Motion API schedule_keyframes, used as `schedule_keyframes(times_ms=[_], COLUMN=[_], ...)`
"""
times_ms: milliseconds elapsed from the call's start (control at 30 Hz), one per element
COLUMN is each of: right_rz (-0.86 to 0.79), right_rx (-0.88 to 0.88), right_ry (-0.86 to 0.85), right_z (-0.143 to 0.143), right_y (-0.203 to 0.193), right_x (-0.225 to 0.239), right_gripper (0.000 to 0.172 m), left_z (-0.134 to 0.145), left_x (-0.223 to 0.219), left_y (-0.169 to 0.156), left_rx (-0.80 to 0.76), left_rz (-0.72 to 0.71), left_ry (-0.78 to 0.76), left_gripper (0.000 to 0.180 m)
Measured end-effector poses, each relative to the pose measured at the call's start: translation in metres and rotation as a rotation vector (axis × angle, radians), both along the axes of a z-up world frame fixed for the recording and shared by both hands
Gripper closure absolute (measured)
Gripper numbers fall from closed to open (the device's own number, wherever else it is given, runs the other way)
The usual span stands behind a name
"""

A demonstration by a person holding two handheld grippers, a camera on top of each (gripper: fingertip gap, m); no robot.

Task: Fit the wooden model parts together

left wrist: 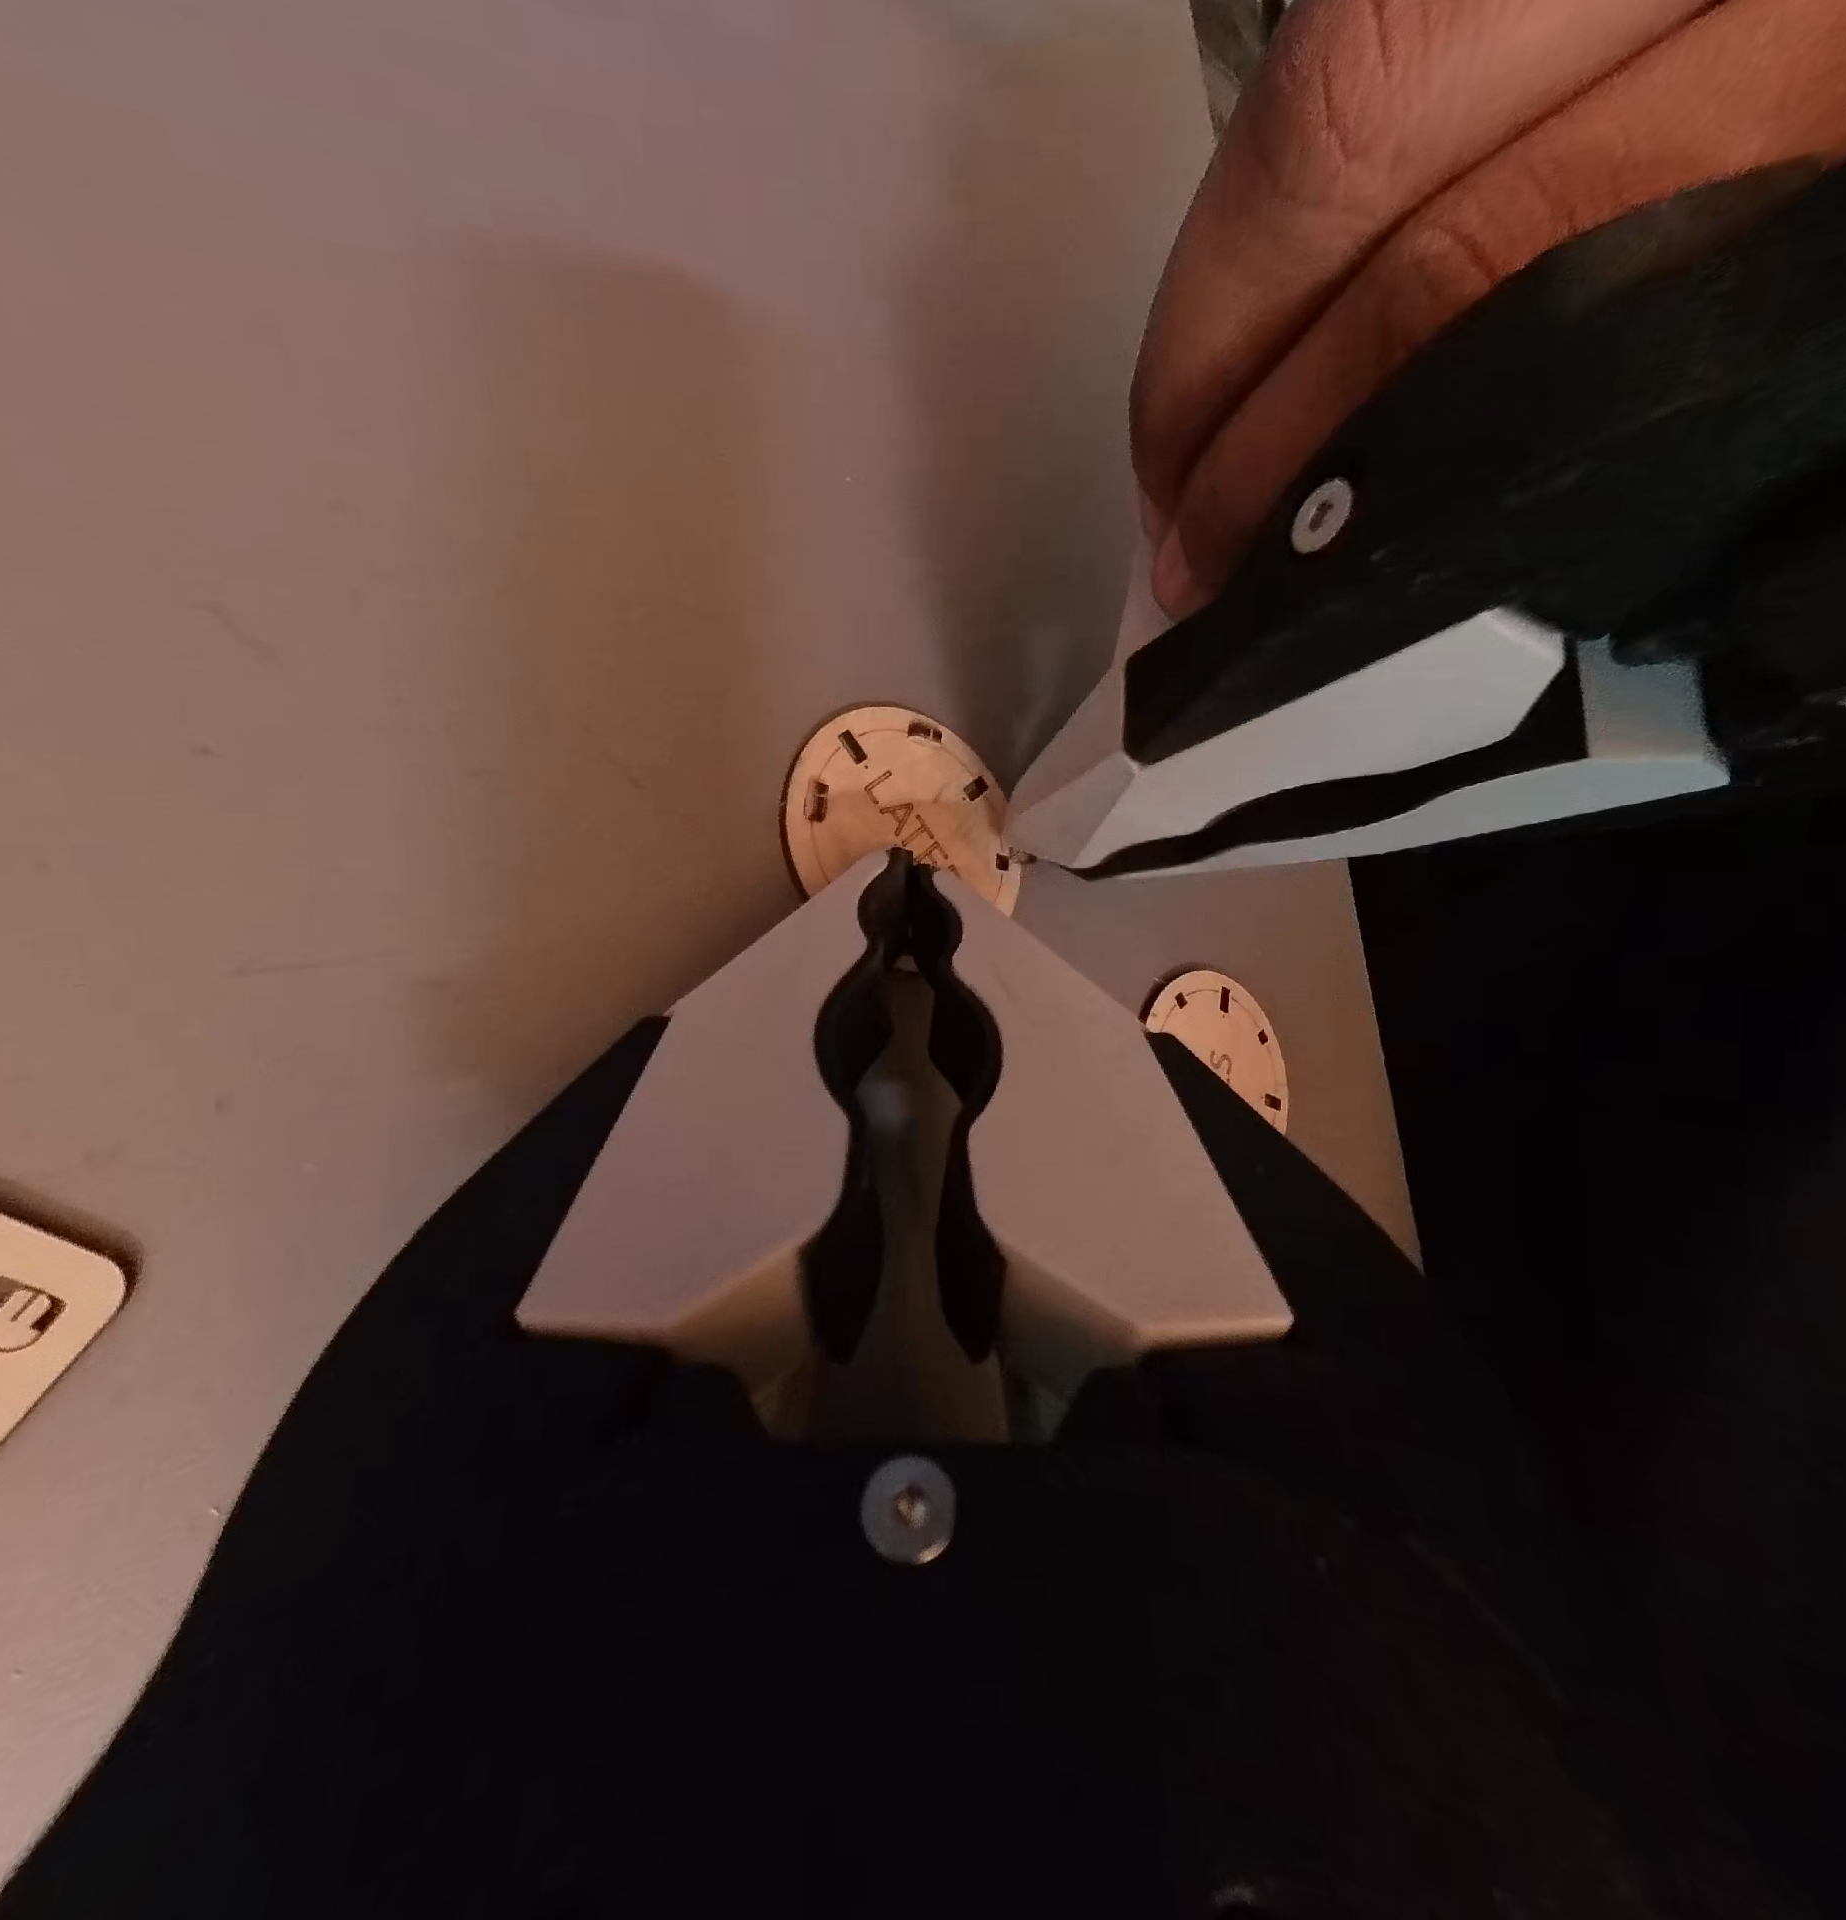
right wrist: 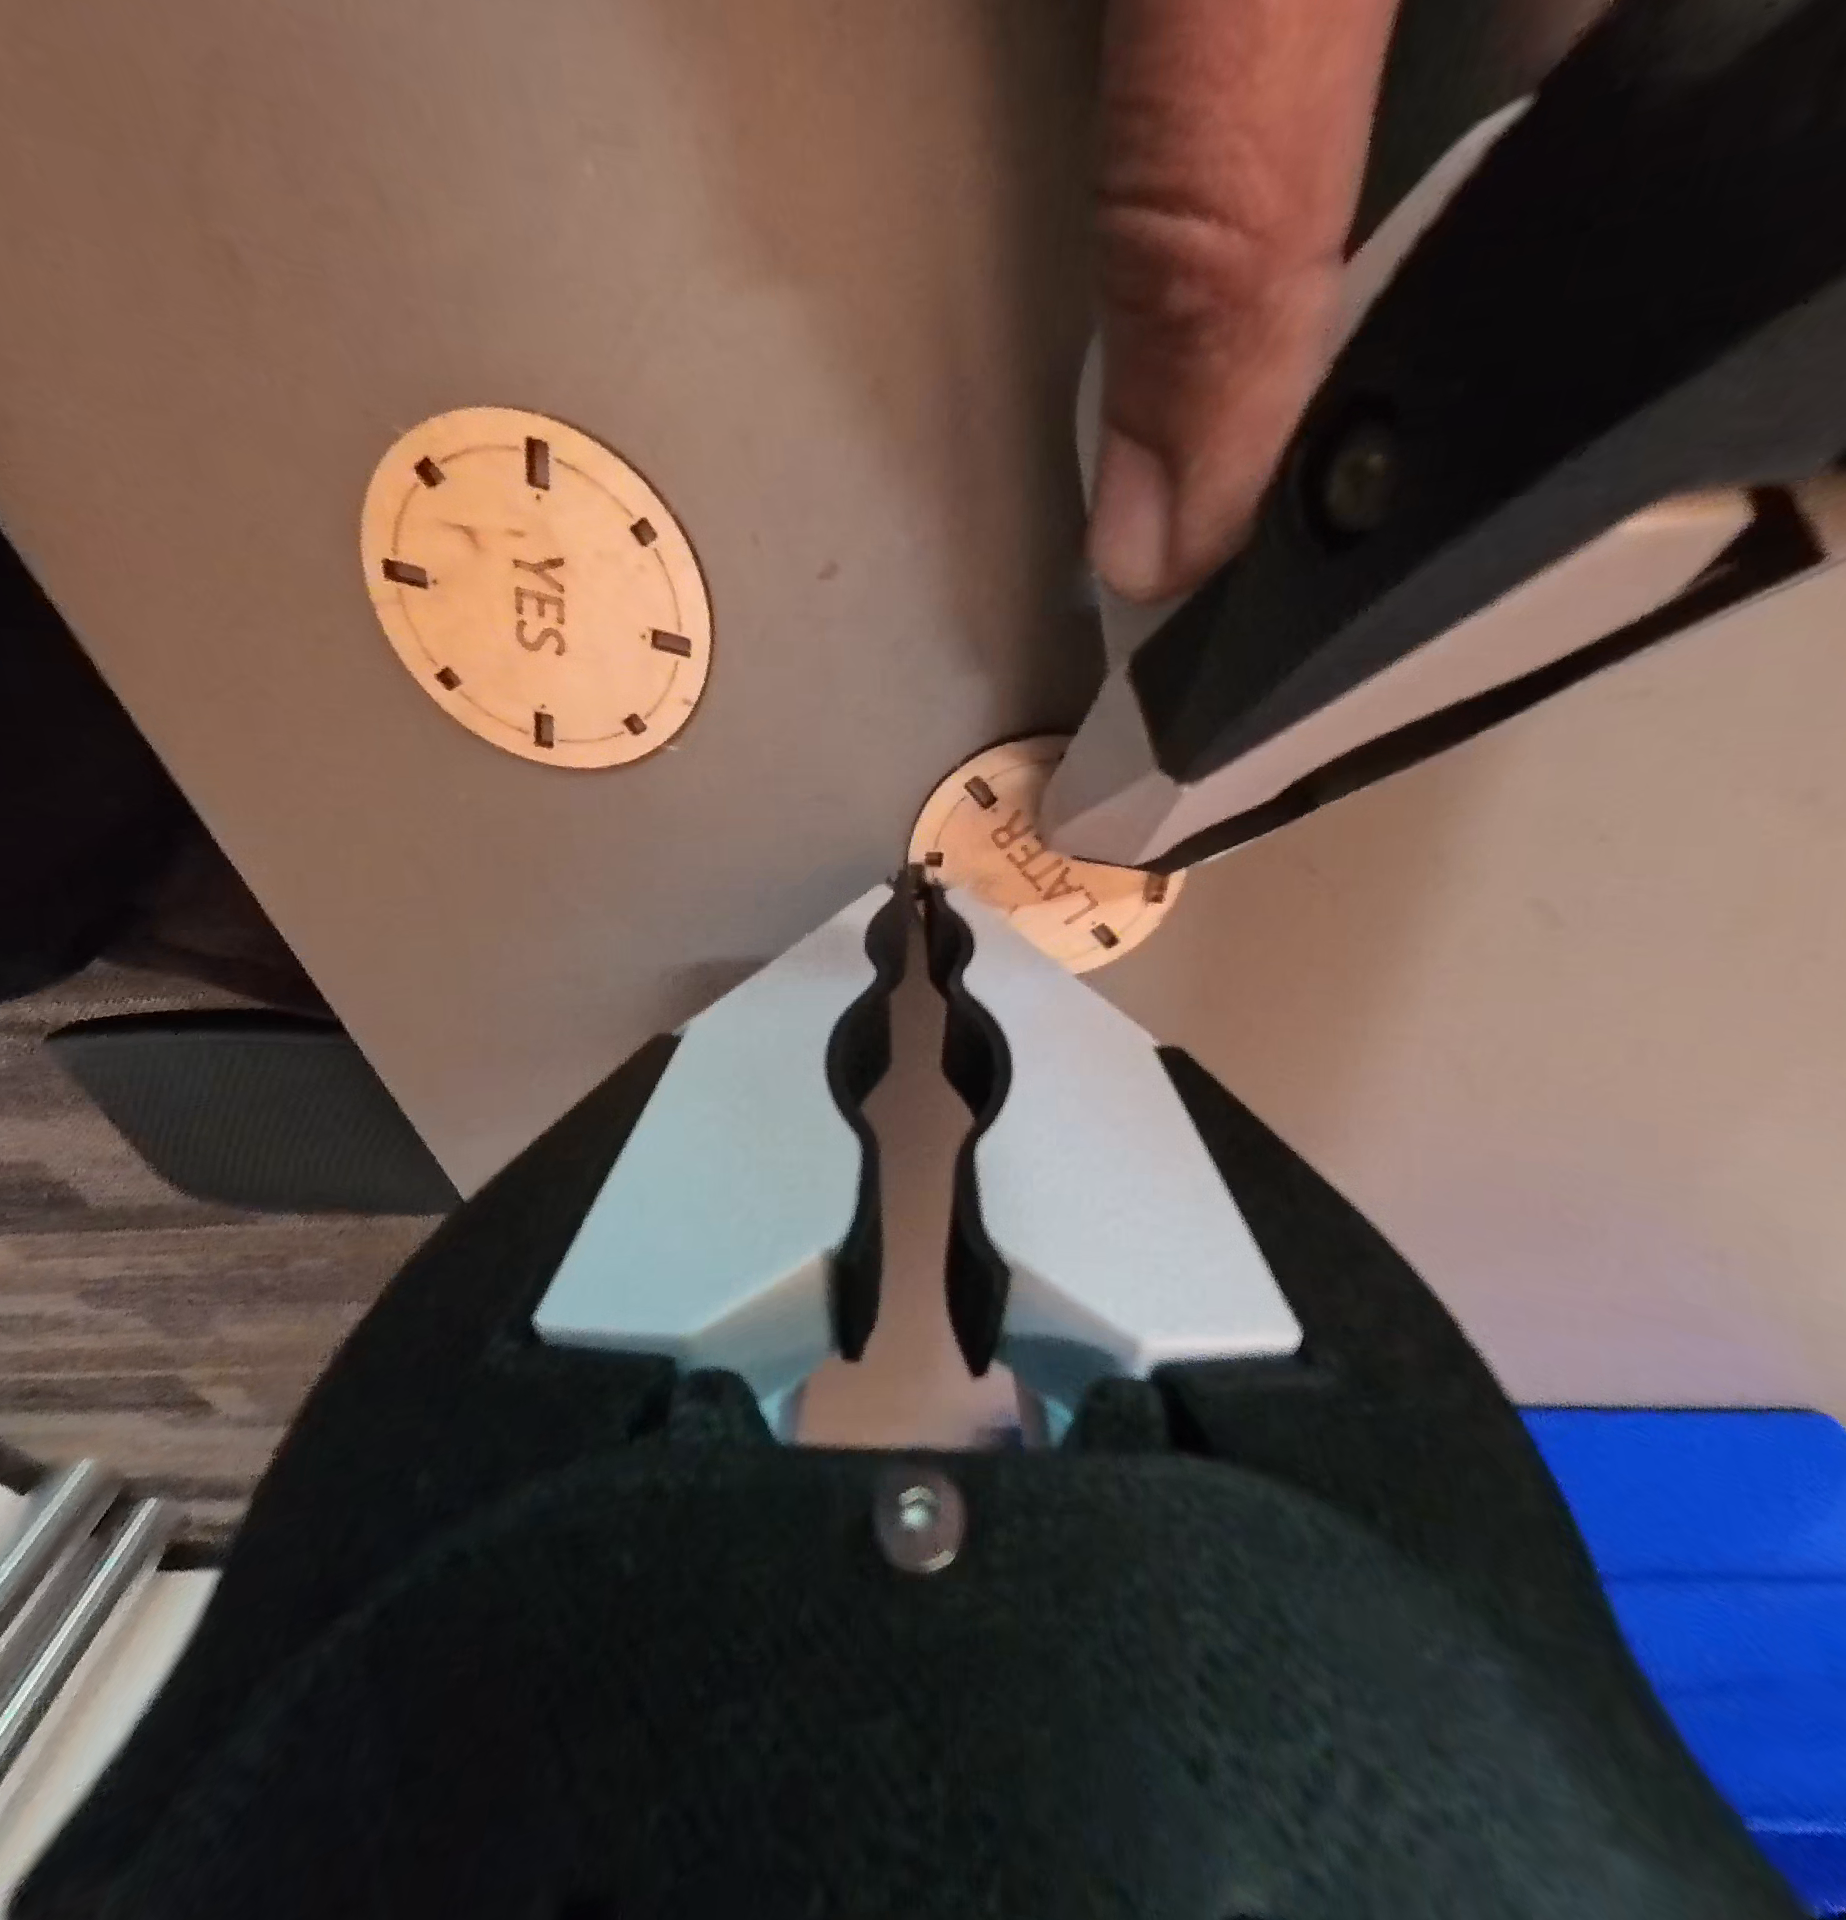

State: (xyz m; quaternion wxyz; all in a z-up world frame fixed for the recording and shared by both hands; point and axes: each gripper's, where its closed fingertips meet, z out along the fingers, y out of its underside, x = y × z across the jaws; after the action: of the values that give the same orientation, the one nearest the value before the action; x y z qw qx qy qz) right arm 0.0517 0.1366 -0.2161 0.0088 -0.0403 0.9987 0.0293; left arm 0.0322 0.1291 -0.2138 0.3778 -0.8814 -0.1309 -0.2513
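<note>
Only the right wrist view shows the second round pale wooden disc (right wrist: 537,592) whole, on the grey tabletop (right wrist: 275,260); only the left shows a wooden card's corner (left wrist: 25,1340). Both grippers have their jaws together: the left gripper (left wrist: 903,860) presses tips-down on the smaller engraved, slotted wooden disc (left wrist: 877,774), the right gripper (right wrist: 914,883) touches its rim.

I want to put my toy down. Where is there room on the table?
The grey table is bare left of the small wooden disc, above the wooden card. It is crowded where both shut grippers meet at that disc.
</note>
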Motion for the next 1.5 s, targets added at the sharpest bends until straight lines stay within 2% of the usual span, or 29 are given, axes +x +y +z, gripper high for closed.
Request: schedule_keyframes(times_ms=[1067,1200,1267,1500], right_rz=[-0.021,-0.008,-0.003,-0.053], right_rx=[0.103,0.066,0.046,-0.077], right_ry=[0.004,0.029,0.062,0.043], right_z=[-0.003,-0.003,-0.002,0.008], right_y=[-0.001,-0.002,-0.002,-0.007], right_x=[-0.003,-0.004,-0.007,-0.005], right_gripper=[0.171,0.171,0.164,0.165], left_z=[0.0,0.0,0.0,0.0], left_x=[0.0,0.0,0.0,0.0], left_y=[0.0,0.0,0.0,0.0], left_rx=[0.001,0.002,0.002,0.003], left_rz=[0.0,0.0,0.0,0.0], left_ry=[-0.005,-0.006,-0.006,-0.01], left_gripper=[0.18,0.18,0.18,0.18])
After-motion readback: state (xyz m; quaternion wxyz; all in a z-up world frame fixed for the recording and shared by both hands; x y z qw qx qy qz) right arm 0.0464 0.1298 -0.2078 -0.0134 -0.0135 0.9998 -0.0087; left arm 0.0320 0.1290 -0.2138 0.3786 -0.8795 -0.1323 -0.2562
